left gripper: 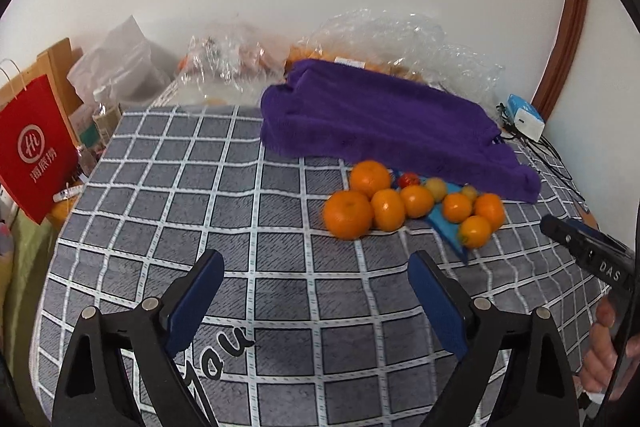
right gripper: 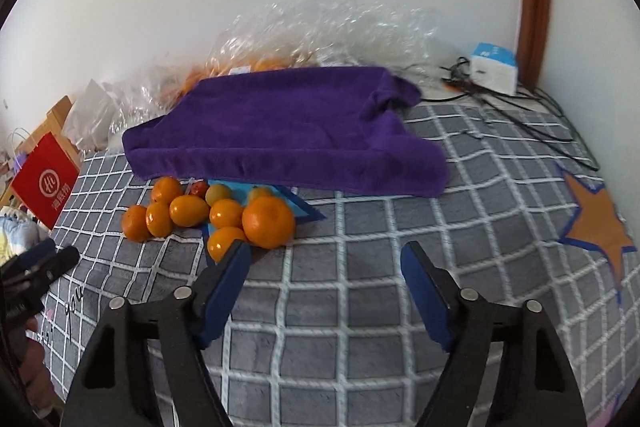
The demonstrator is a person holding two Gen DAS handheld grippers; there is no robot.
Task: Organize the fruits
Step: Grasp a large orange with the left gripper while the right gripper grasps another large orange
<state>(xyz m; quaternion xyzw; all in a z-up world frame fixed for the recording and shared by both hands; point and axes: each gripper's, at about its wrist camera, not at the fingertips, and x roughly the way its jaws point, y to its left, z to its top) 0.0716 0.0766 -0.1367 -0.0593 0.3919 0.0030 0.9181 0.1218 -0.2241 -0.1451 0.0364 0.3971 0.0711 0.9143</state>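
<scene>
Left gripper [left gripper: 316, 263] tilted downward, jaws held wide apart, nothing between them. Right gripper [right gripper: 326, 259] likewise tilted down, jaws apart, empty. Each is gripped by a bare hand [left gripper: 608, 351], partly seen at frame edge.

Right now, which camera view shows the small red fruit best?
The left wrist view: the small red fruit lies unblocked behind the oranges. In the right wrist view, it is smaller and partly hidden among them.
</scene>
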